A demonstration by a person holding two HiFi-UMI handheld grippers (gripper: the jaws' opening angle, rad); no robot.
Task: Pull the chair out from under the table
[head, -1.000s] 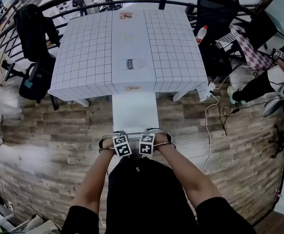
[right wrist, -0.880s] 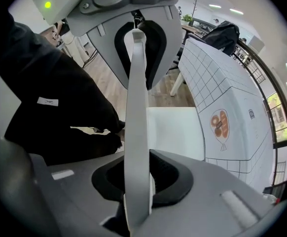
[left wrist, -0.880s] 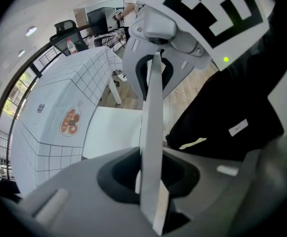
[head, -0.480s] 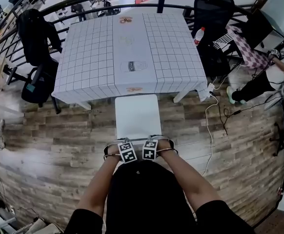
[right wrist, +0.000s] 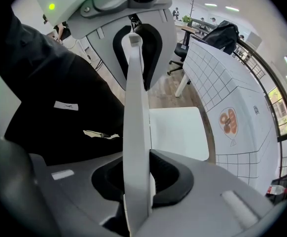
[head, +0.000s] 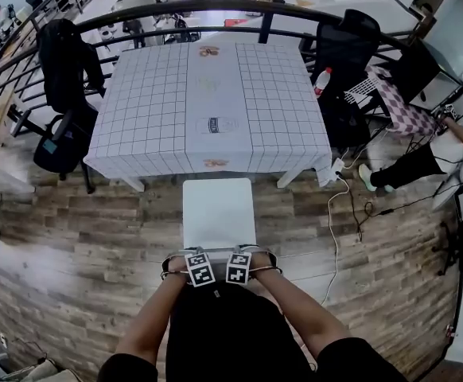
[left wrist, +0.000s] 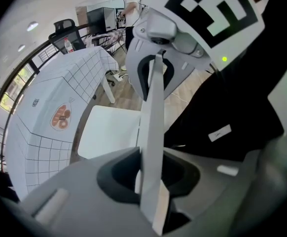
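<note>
Chair [head: 218, 212] has been dragged toward 6 o'clock, seat now clear of table [head: 208, 94]; it's clamped by left gripper [head: 190, 255] and right gripper [head: 251, 253], so nearly done.

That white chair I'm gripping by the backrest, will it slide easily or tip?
Probably slides easily: the chair looks slim and light on wood floor. Its thin backrest looks rigid, unbent in the grip. Pulling high might tip it.

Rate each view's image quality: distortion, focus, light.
Head view: strong fisheye bows the railing and the floorboards; light even, detail sharp. Left gripper view: dark round vignette, chair back soft up close, tablecloth warped. Right gripper view: same vignette, small bright ceiling lights, chair back looms oversized.
</note>
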